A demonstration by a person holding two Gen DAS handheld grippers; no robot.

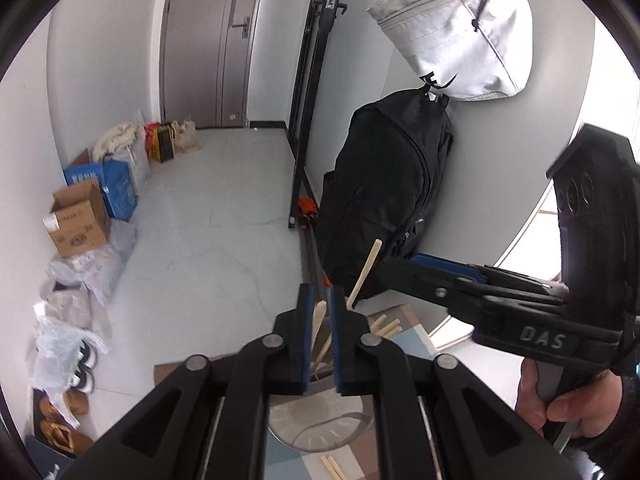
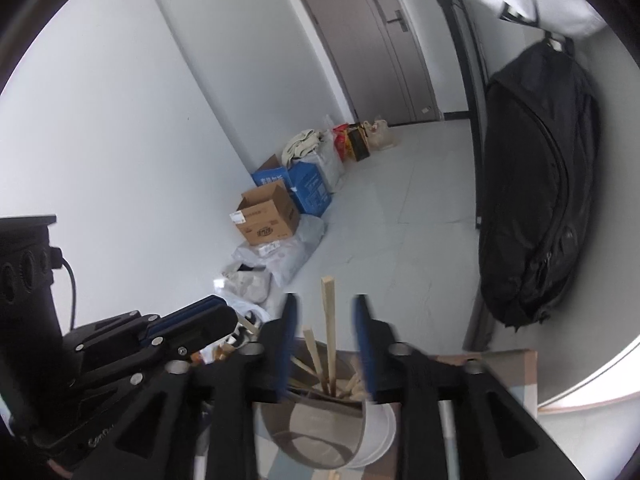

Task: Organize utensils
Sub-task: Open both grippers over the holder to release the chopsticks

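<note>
Right now both grippers hang over the cup [image 2: 320, 428] on the desk [image 2: 516, 364], where most sticks [image 2: 329, 332] already stand upright. Jaws of the right gripper [image 2: 326, 344] stand fairly wide around two sticks without pressing them, a release by the look of it. Jaws of the left gripper [image 1: 320, 332] are narrow, a thin stick [image 1: 318, 322] in the gap; whether the pads still pinch it I cannot tell. A few sticks [image 1: 386, 326] lie loose beside the cup. Risk: pulling either gripper away sideways could snag a tall stick and tip the cup, which looks light.
</note>
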